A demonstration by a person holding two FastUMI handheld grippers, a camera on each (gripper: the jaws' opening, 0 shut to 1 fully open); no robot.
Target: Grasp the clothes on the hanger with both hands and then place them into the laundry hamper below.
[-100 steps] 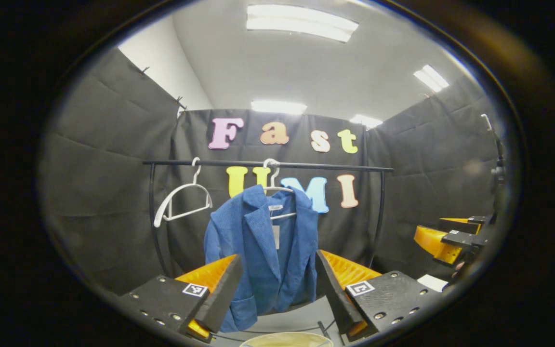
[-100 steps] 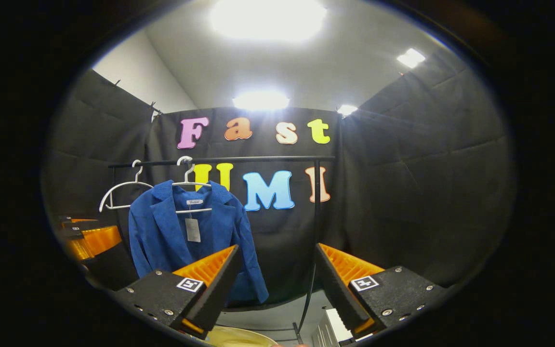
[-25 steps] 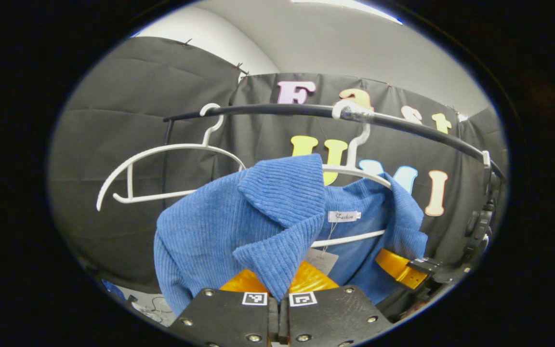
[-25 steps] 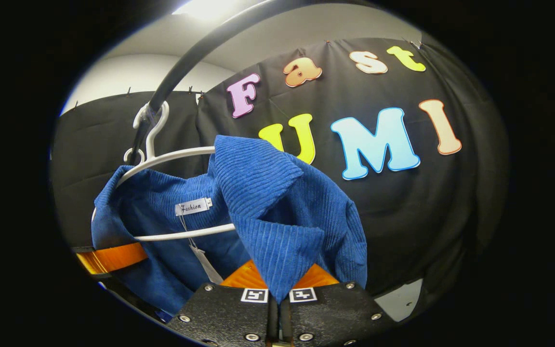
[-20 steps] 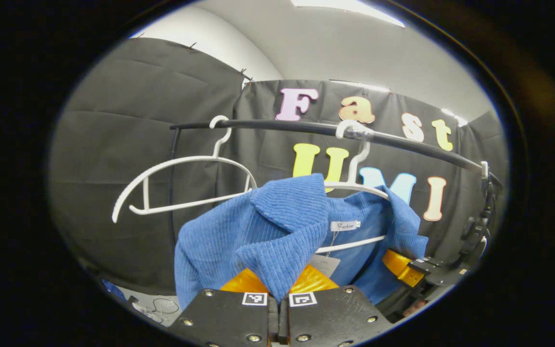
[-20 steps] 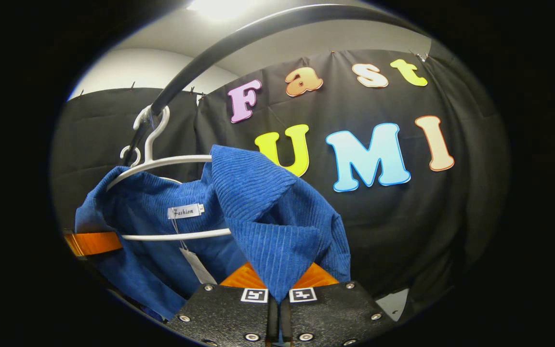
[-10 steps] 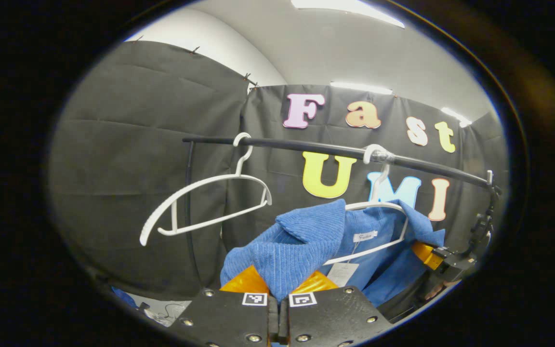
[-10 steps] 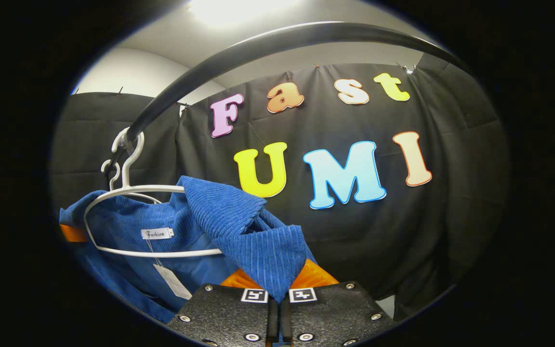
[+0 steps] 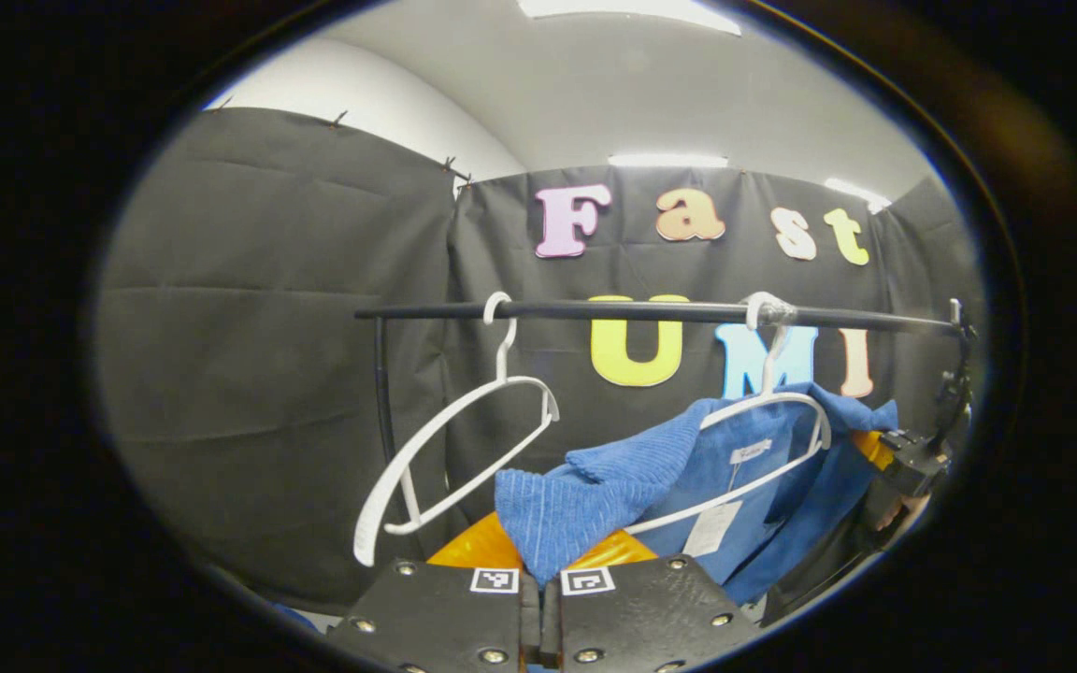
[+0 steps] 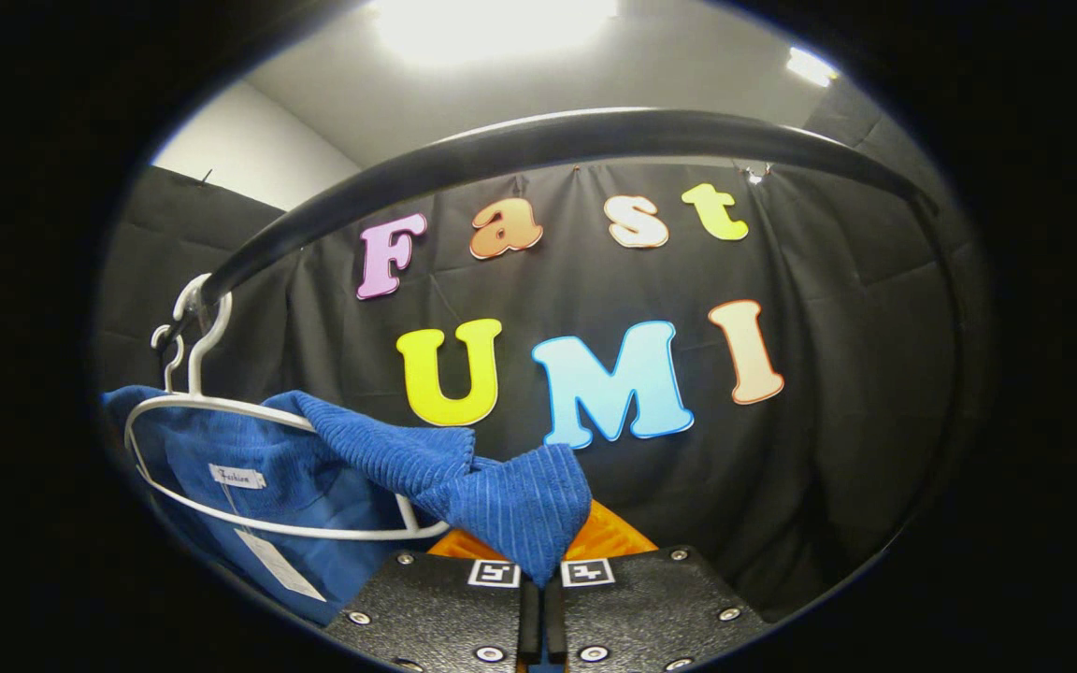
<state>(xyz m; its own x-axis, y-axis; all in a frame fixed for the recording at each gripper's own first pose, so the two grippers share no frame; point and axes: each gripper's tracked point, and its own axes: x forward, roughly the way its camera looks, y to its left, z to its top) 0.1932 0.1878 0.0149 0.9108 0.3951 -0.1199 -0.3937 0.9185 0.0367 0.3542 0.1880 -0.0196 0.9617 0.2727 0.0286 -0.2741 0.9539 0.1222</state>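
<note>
One blue jacket [image 9: 595,486], two white hangers [image 9: 464,439], both grippers clamped.

This is a small test booth, not a real home. Black cloth walls [image 9: 249,308] hang on all sides past the claw, with a black clothes rail [image 9: 651,311] ahead and bright ceiling lights [image 10: 492,23] above.

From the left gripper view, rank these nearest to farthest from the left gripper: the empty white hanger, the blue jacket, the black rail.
1. The blue jacket: its lapel is pinched in the left gripper, bottom centre.
2. The empty white hanger: hangs up and to the left, apart from the gripper.
3. The black rail: runs across above both hangers, farthest.
</note>
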